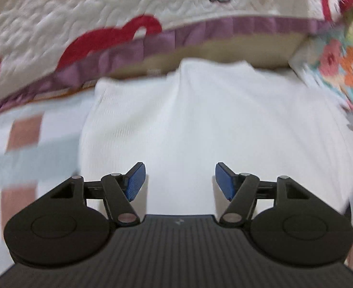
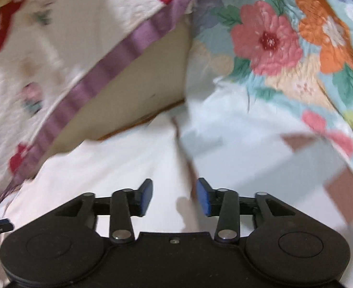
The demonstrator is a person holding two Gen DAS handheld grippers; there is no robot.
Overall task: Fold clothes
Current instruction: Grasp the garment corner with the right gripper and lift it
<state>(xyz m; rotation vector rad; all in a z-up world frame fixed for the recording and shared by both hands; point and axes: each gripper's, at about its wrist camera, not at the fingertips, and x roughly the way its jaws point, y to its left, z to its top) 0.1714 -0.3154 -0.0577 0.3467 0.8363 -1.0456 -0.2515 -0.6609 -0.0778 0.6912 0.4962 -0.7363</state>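
Cream quilt (image 1: 85, 12) with purple edging across the back, flowered quilt (image 2: 284, 48) at right, white garment (image 1: 200, 120) spread flat on checked sheet (image 1: 25, 132), left gripper (image 1: 180, 180) gaping wide above it, right gripper (image 2: 174, 195) partly open, both empty.

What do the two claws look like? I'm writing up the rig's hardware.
Both match: the left claw and right claw have matte black bodies with round housings at each side, black linkage arms on silver pivot pins, and ribbed blue pads on the fingertips. The left body's top is ridged.
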